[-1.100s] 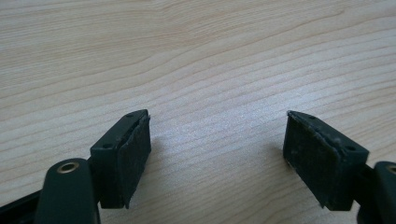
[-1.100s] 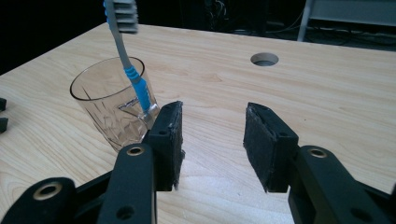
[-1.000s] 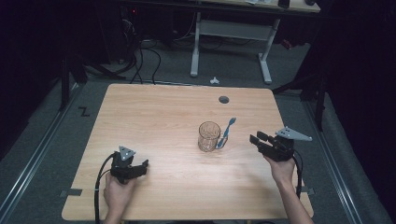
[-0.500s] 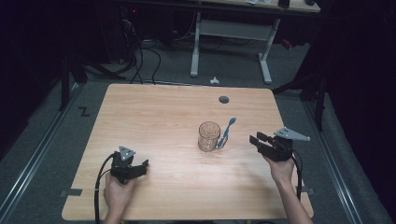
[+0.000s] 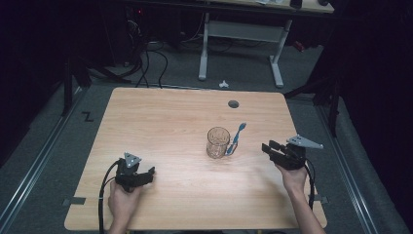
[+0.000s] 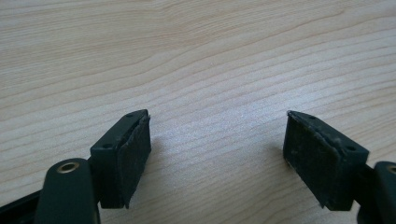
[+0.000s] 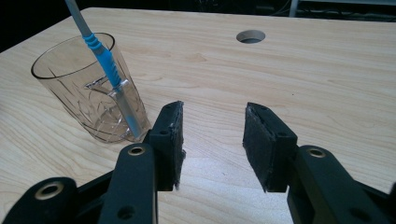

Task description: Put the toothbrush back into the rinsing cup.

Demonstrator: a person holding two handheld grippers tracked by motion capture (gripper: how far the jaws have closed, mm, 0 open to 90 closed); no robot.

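A clear cut-glass tumbler [image 5: 217, 142] [image 7: 88, 88] stands upright on the wooden table [image 5: 170, 117], right of centre. A blue and white toothbrush [image 5: 236, 137] [image 7: 106, 60] leans against its right side, its lower end on the table by the base. My right gripper [image 5: 269, 147] [image 7: 212, 116] is open, held just right of the glass and pointing at it, with nothing between its pads. My left gripper [image 5: 150, 171] [image 6: 217, 135] is open low over bare wood near the front left, far from the glass.
A round cable hole [image 5: 233, 104] [image 7: 251, 36] sits in the table near the far edge. Beyond the table are a white desk frame [image 5: 238, 34], cables on the floor and a small white object [image 5: 223, 84]. Dark space lies on both sides.
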